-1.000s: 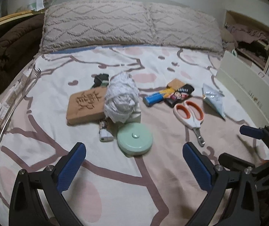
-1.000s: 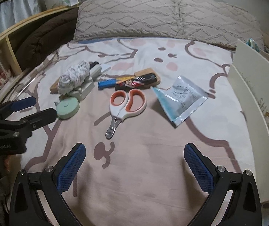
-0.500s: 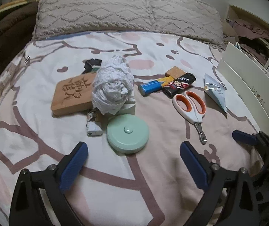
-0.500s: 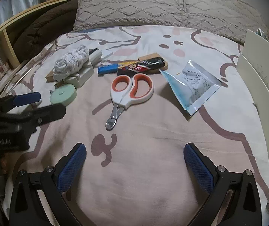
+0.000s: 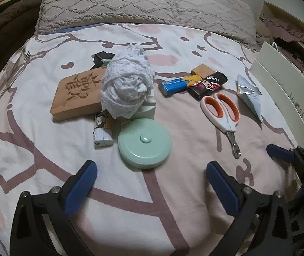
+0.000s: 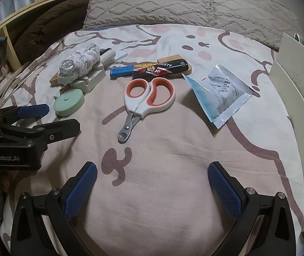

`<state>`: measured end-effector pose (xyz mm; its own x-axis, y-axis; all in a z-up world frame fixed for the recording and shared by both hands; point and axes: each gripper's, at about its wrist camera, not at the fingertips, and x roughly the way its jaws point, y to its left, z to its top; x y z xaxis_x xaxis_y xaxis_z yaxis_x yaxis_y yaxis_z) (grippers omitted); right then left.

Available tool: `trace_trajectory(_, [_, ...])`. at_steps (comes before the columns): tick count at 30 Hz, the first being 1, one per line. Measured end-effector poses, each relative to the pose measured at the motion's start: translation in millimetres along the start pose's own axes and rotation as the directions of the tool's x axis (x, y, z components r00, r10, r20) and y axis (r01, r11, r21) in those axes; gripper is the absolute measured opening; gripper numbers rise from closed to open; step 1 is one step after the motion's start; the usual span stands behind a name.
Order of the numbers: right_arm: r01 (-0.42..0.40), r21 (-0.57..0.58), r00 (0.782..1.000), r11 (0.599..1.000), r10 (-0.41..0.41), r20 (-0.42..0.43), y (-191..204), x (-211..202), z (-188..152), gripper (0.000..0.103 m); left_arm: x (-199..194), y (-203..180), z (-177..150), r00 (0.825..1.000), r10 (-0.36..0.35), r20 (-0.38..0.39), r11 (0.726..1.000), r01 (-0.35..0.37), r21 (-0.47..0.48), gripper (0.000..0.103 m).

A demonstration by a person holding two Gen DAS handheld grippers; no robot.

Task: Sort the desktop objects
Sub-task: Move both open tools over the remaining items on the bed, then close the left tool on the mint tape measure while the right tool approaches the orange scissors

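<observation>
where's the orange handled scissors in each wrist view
Left wrist view: the scissors lie right of centre, tip toward the camera, right of the green round case.
Right wrist view: the scissors lie just left of centre, tip pointing down-left, with the green round case off to their left.
Shared landmark: the black lighter marked SAFETY lies just beyond the handles in both.

I can't see what the crumpled white cloth bundle (image 5: pixel 127 87) covers: a pale green block (image 5: pixel 148 111) beneath shows only its edge.
</observation>
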<state>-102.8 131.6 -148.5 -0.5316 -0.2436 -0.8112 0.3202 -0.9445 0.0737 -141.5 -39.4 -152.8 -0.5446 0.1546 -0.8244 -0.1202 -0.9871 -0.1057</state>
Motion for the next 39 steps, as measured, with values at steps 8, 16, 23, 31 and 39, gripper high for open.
trace_trajectory(8, [0.02, -0.006, 1.0, 1.0, -0.02, 0.004, 2, 1, -1, 0.103, 0, -1, -6, 1.0, 0.007, -0.01, 1.0, -0.007, 0.012, 0.103])
trace_trajectory(16, [-0.002, -0.007, 0.998, 1.0, 0.002, 0.058, 3, -2, 5, 0.079, -3, 2, -7, 1.0, -0.004, 0.011, 1.0, 0.004, -0.005, 0.103])
trace_trajectory(23, [-0.02, -0.042, 0.997, 0.999, 0.024, 0.078, 10, 0, 9, 0.054, -10, 8, -8, 0.999, -0.019, 0.048, 0.999, 0.021, -0.05, 0.096])
trace_trajectory(31, [0.026, -0.148, 0.995, 0.989, -0.012, 0.097, 31, 4, 10, 0.032, -11, 1, -8, 0.998, 0.032, 0.059, 0.999, -0.03, -0.029, 0.086])
trace_trajectory(39, [0.085, -0.183, 0.989, 0.979, -0.061, 0.136, 38, 1, 4, 0.013, -11, 6, -4, 0.998, -0.005, 0.06, 0.999, 0.007, -0.04, 0.073])
